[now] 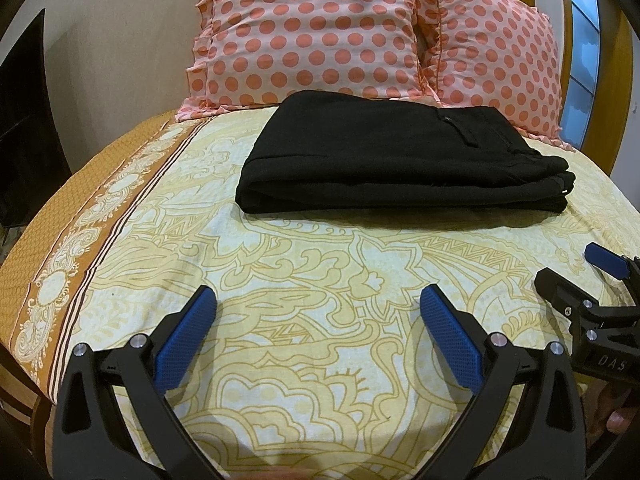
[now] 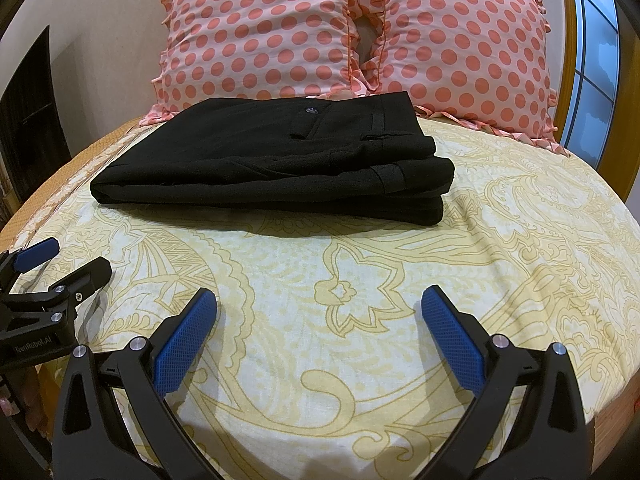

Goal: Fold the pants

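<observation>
The black pants lie folded in a thick flat stack on the bed, just in front of the pillows; they also show in the right wrist view, with a button and waistband on top. My left gripper is open and empty, held over the sheet well short of the pants. My right gripper is open and empty too, equally short of the stack. Each gripper shows in the other's view, the right one and the left one, both with jaws apart.
The bed has a yellow patterned sheet with an orange border on the left. Two pink polka-dot pillows lean at the head. A dark cabinet stands left; a window is right.
</observation>
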`<control>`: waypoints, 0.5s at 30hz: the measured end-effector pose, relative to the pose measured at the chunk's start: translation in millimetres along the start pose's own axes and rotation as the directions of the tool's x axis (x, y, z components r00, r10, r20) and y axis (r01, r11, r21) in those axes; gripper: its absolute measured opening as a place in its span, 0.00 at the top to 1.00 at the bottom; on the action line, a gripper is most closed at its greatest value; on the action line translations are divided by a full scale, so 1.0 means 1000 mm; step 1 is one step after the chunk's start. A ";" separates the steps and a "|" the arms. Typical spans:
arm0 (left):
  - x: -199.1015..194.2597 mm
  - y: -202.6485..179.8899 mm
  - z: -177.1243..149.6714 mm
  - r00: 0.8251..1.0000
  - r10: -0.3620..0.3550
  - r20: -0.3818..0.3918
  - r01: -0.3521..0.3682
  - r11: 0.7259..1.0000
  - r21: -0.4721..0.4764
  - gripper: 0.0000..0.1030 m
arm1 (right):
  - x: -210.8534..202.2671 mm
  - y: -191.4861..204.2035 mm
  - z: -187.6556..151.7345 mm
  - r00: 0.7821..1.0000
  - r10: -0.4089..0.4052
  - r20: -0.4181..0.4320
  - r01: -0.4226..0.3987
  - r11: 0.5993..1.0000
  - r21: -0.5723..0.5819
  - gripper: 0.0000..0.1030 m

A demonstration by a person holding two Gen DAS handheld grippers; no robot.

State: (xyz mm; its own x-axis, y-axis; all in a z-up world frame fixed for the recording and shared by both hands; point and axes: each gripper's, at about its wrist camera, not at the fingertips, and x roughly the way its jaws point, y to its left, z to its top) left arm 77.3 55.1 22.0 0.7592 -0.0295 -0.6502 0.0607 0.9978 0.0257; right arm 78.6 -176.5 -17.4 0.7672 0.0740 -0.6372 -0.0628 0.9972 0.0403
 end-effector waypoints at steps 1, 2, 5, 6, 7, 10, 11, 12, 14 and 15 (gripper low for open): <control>0.000 0.000 0.000 1.000 0.000 0.002 0.000 1.000 0.000 0.02 | 0.000 0.000 0.000 1.000 0.000 0.000 0.000 1.000 0.000 0.01; 0.000 0.000 0.000 1.000 0.000 0.003 0.000 1.000 0.000 0.02 | 0.000 0.000 0.000 1.000 0.000 0.000 0.000 1.000 0.000 0.01; 0.000 0.000 -0.001 1.000 -0.001 0.007 0.001 1.000 -0.001 0.02 | 0.000 0.000 0.000 1.000 0.000 0.000 0.000 1.000 0.000 0.01; 0.000 0.000 -0.001 1.000 -0.001 0.008 0.001 1.000 0.000 0.02 | 0.000 0.000 0.000 1.000 0.000 0.000 0.000 1.000 0.000 0.01; 0.000 0.000 -0.001 1.000 -0.001 0.007 0.001 1.000 -0.001 0.02 | 0.000 0.000 0.000 1.000 0.000 0.000 0.000 1.000 0.000 0.01; 0.000 0.000 -0.001 1.000 -0.001 0.007 0.001 1.000 -0.001 0.02 | 0.000 0.000 0.000 1.000 0.000 0.000 0.000 1.000 0.000 0.01; 0.000 0.000 -0.001 1.000 -0.001 0.007 0.001 1.000 -0.001 0.02 | 0.000 0.000 0.000 1.000 0.000 0.000 0.000 1.000 0.000 0.01; 0.000 0.000 -0.001 1.000 -0.001 0.006 0.001 1.000 -0.001 0.02 | 0.000 0.000 0.000 1.000 0.000 0.000 0.000 1.000 0.000 0.01; 0.000 0.000 -0.001 1.000 -0.001 0.006 0.001 1.000 -0.001 0.02 | 0.000 0.000 0.000 1.000 0.000 0.001 0.000 1.000 0.000 0.01; 0.000 0.000 -0.001 1.000 -0.001 0.005 0.001 1.000 -0.001 0.02 | 0.000 0.000 0.000 1.000 0.000 0.001 0.000 1.000 0.000 0.01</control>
State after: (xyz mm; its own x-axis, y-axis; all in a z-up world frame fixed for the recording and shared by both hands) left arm 77.1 55.0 21.1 0.7621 -0.0310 -0.6467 0.0607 0.9979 0.0238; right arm 78.4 -176.4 -17.7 0.7677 0.0736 -0.6366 -0.0627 0.9972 0.0397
